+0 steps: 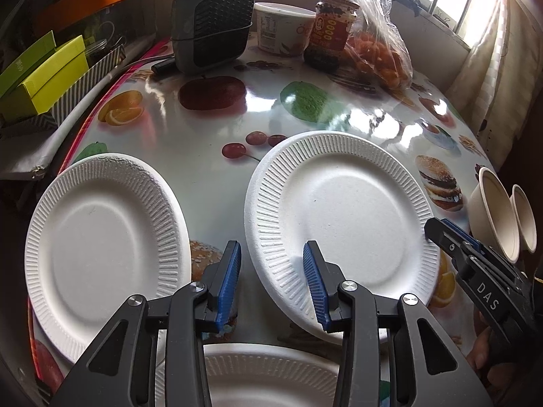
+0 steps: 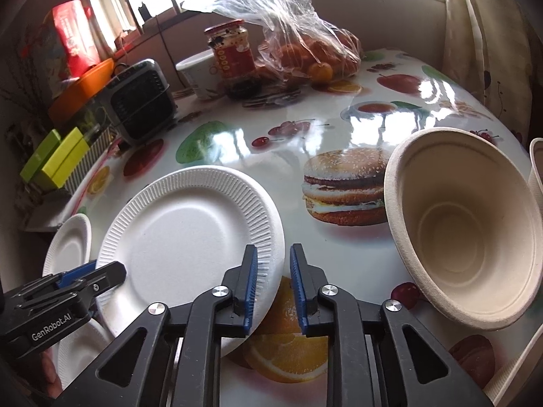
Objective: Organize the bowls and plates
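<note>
Plates and bowls, all set out on a glossy table (image 1: 210,129) printed with fruit and burgers. Middle plate (image 1: 339,224) lying between both grippers; left plate (image 1: 101,237) just beside it, apart by a narrow strip of cloth; near plate (image 1: 264,373) low at the front edge, partly hidden under the tool. Two bowls (image 1: 495,217) side by side at the right, well clear of the plates.

Held the left gripper (image 1: 271,246) over the left rim of the middle plate, jaws spread, one finger above the plate and the other above bare cloth, pinching nothing. Held the right gripper (image 2: 274,247) at the plate's opposite rim, jaws only slightly apart; rim reached into the gap beside the left pad, with daylight before the other pad.

At the far end: gray fan (image 1: 210,23), white tub (image 1: 281,27), jar (image 1: 332,30), clear bag (image 1: 373,34) of orange fruit.
</note>
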Demonstrator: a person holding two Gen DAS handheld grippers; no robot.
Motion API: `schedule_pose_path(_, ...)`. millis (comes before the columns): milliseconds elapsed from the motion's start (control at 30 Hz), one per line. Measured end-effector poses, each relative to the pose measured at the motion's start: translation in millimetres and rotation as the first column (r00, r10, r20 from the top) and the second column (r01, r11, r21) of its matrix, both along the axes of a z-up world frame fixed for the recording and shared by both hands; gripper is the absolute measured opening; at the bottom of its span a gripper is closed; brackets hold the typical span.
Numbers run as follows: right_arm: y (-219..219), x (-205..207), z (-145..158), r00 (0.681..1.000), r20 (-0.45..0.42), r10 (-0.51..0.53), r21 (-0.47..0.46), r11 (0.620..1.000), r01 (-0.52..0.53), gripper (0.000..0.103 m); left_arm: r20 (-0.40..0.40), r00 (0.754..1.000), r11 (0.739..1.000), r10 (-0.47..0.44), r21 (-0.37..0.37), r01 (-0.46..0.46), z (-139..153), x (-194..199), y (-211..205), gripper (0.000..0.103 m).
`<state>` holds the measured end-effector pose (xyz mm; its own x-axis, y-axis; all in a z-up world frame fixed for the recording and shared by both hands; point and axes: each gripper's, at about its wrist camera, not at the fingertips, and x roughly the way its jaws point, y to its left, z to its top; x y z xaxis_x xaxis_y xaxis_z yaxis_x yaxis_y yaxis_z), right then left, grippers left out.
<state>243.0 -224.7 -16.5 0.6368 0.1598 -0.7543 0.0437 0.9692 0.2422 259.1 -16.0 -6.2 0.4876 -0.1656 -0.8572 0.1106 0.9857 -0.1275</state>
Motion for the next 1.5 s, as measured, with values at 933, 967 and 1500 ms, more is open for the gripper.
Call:
schedule_pose_path(933,0.2,-2.9,2.9,1.0,0.002,0.009,0.034,0.999,-0.009,0.023,0.011,1.0,1.0,-0.022,-0.021,0.022,3.8,-3.1,-5.8,0.04)
schedule_pose_path(967,0.6,-3.8,3.8,1.0,0.003,0.009,0.033,0.999,-0.01,0.023,0.014,1.0,1.0,-0.021,-0.021,0.021,4.7,-4.1,-5.5,0.04)
schedule_pose_path(1500,16.3,-38.5,30.5,0.997,0.058,0.055,0.023,0.998,-0.057,0.023,0.066,0.998,0.999,0.019,-0.041,-0.017,27.2,-43.3,12.9,0.04)
